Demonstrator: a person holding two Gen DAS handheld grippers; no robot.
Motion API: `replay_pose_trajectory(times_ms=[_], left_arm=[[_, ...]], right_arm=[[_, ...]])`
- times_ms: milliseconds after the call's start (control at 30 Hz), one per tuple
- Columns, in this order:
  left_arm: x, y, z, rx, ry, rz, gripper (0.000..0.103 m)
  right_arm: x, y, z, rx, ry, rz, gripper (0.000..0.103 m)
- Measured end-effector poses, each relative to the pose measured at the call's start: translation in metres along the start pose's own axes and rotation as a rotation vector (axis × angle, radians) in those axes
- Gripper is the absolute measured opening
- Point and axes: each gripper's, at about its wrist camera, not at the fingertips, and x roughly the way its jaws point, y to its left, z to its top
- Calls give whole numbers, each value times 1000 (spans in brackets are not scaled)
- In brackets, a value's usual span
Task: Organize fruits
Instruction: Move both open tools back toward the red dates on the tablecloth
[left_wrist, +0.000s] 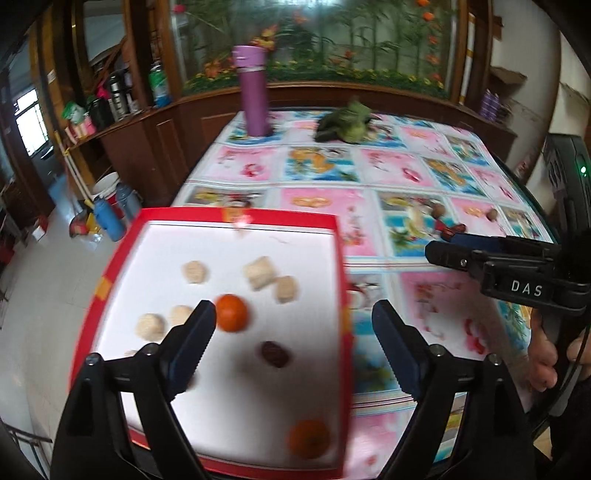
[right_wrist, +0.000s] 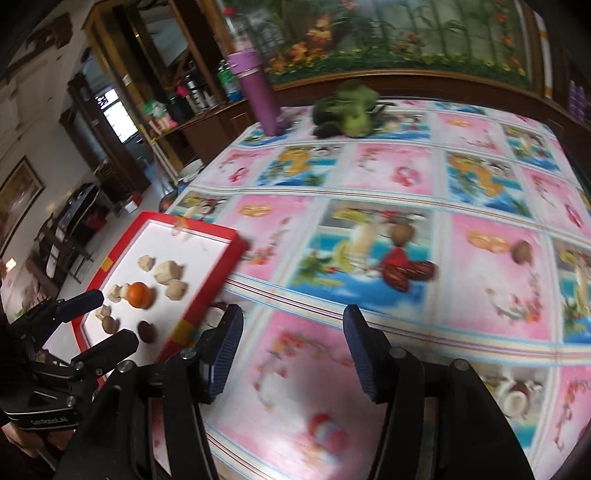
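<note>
tray: a red-rimmed white tray (left_wrist: 236, 216) sits at the near left corner of the table; in the left wrist view it fills the frame from about 9 to 6 o'clock.
fruit in tray: one orange (left_wrist: 231, 312) lies just beside the left finger tip, a second orange (left_wrist: 308, 437) lies at 5 o'clock of it near the tray's near rim, and a dark date (left_wrist: 276, 353) rests between them; pale puffed pieces (left_wrist: 260, 272) are scattered at 12 o'clock of the first orange.
fruit left out: in the right wrist view two red dates (right_wrist: 406, 275) lie touching on the cloth at 1 o'clock of the right gripper, a brown nut-like fruit (right_wrist: 402, 233) sits just beyond them, and another (right_wrist: 521, 252) lies near, at 3 o'clock of the dates.
left gripper: left gripper (left_wrist: 293, 314) hangs over the tray, jaws spread wide, holding nothing.
right gripper: right gripper (right_wrist: 293, 325) hangs over bare cloth, jaws parted, empty, well apart from the dates.
step in hand: likely reaching for the loose dates, by my reading.
doing it well: head toward 1 o'clock, straddle one date only, and close low so that its neighbour is not dragged.
risk: the round nuts may roll; both views are blurred.
surroundings: a purple flask (left_wrist: 253, 92) and a green plush toy (left_wrist: 349, 122) stand at the far edge.
</note>
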Motion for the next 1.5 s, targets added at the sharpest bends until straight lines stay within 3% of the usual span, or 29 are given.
replay_pose_trajectory(times_ms=[333, 733, 933, 1233, 1500], left_arm=[[10, -57, 4, 37, 30, -33, 87], [26, -90, 16, 73, 57, -29, 88], [36, -94, 21, 85, 77, -22, 88], [45, -90, 22, 75, 98, -24, 88], [44, -83, 20, 58, 96, -42, 88]], right_arm=[[-22, -47, -14, 58, -19, -55, 57], [-25, -78, -8, 67, -32, -71, 57], [-4, -88, 9, 36, -33, -98, 57], [31, -93, 27, -11, -15, -212, 57], [53, -89, 44, 9, 3, -224, 57]])
